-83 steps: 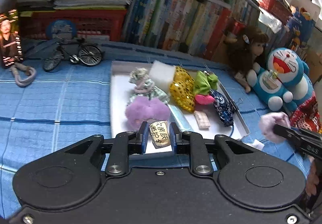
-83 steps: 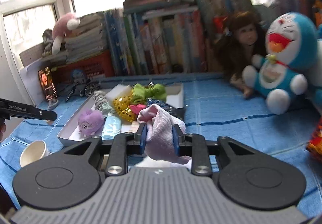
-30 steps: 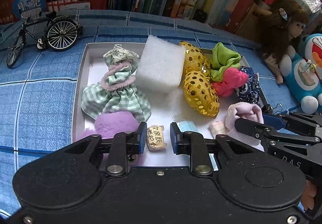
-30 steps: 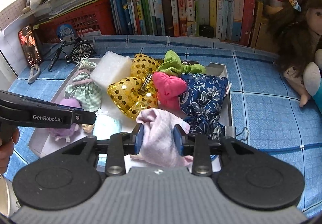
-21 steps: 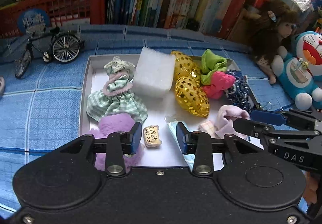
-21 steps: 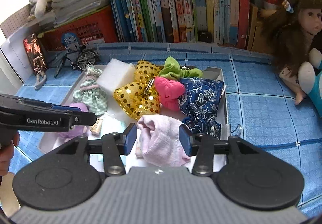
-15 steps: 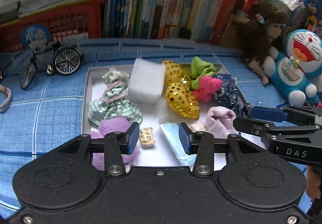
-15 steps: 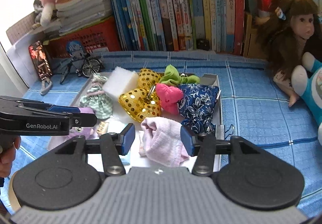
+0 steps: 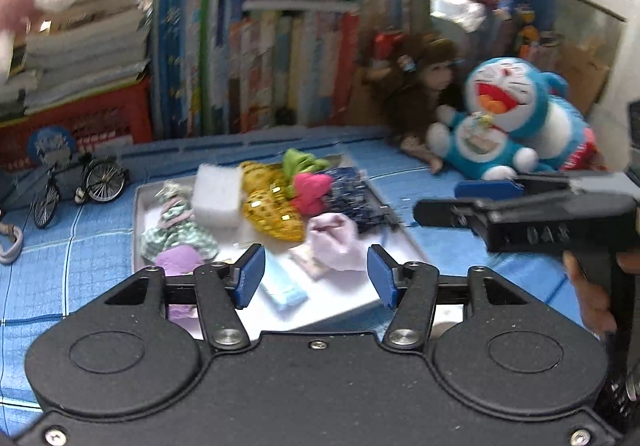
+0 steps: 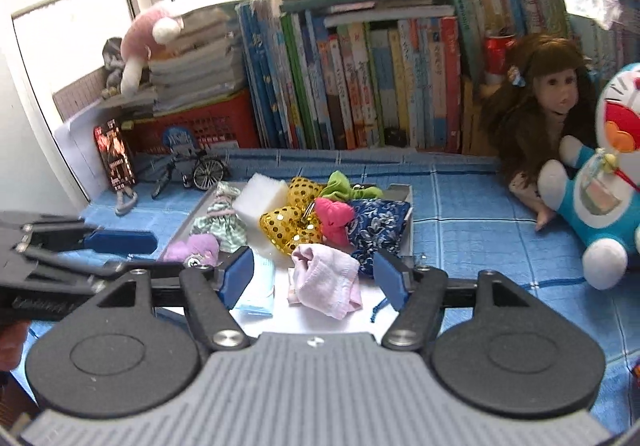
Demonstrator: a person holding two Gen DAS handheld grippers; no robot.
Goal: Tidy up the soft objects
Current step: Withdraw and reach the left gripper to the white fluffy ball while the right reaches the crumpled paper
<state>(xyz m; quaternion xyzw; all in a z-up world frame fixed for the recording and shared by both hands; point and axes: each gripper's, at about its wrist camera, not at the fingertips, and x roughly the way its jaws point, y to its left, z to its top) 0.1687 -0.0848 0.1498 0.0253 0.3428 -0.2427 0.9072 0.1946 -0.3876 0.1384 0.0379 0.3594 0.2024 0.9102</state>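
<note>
Currently both grippers, left and right, have just been opening and stand empty above the tray. The pink cloth lies in the tray's near end, touching the blue pouch. It should handle light, limp and non-fragile; pinch a bunched fold.

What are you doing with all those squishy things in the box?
A person is sorting soft things into a white tray with two hand-held grippers. The right gripper has just been opening, and the pale pink cloth lies in the tray, touched by neither pad. The left gripper has just been opening too, with nothing held. The sponge, sequin pouches and floral pouch sit in the tray already.
</note>
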